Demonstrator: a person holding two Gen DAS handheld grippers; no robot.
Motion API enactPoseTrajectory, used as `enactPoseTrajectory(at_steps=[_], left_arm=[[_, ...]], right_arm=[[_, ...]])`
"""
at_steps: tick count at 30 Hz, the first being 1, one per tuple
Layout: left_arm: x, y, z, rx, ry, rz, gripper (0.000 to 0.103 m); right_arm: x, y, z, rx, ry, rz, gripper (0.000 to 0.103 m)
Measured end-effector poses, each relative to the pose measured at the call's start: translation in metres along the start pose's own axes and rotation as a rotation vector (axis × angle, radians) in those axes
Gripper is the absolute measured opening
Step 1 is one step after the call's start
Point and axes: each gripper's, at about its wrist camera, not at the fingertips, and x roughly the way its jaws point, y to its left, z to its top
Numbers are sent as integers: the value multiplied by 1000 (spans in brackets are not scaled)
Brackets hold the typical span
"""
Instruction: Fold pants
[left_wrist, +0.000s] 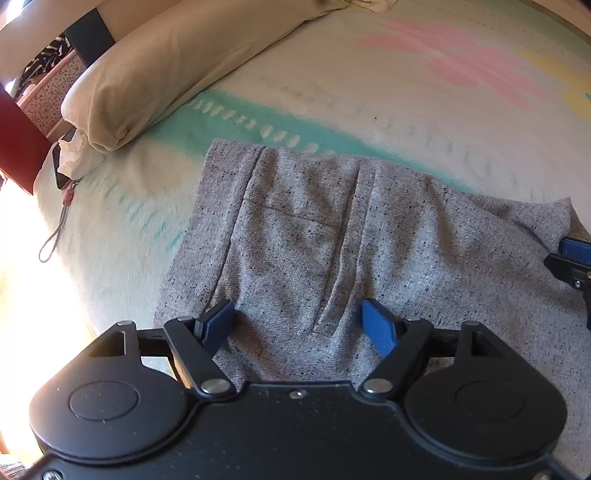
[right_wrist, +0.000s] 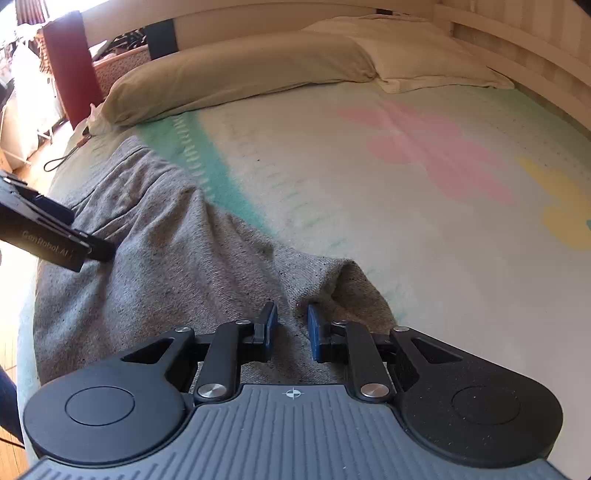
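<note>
Grey speckled pants (left_wrist: 314, 236) lie on the bed, waistband end toward the pillows, with a pocket seam and a central fold showing. My left gripper (left_wrist: 300, 321) is wide open just above the near part of the pants, holding nothing. In the right wrist view the same pants (right_wrist: 177, 266) spread left of centre, with a raised fold at their right end. My right gripper (right_wrist: 291, 325) hovers over that end with its blue pads a small gap apart and fabric between them; no grip is visible. The right gripper also shows at the left wrist view's right edge (left_wrist: 570, 258).
A blanket (right_wrist: 369, 184) with teal, pink and yellow patterns covers the bed. Beige pillows (left_wrist: 166, 70) lie along the head. A phone with a strap (left_wrist: 59, 173) rests at the bed's left edge, next to a red object (left_wrist: 18, 147).
</note>
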Motion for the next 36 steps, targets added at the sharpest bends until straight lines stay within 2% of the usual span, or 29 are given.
enactPoseTrajectory(at_steps=[7,12,14,16,18,25,27,30,31,34,36], left_arm=[[-1,1,-1,2,-5,-1,79],[-1,2,-1,1,-4,-8,79],[0,2,-1,1,-4,-6,79],[-1,1,-1,3,-5,-3,79],[-1,2,-2,2,-7,-6,79],[0,3,-1,-8,-3,-5,80],[0,2,-2,-6,-5,-5,80],[0,3,-2,-8,-4,-8,80],[0,3,-2,-9,-4,-8,80],[0,3,-2,-6,-8,-8,81],[-1,3,-3,-3,-11,-8,81]], right_arm=[[9,-24,17,97,-42,-41,19],[0,-41,21,180,-118,-43,19],[5,-45,23,202,-104,-49,24],[16,-47,24,176,-38,-45,29],[23,-44,22,161,18,-3,29],[11,-13,16,71,29,103,31],[17,-17,20,102,28,95,31],[25,-37,21,255,9,137,31],[24,-43,19,303,-7,157,30],[17,-56,13,413,-61,172,2],[4,-67,13,497,-149,158,2]])
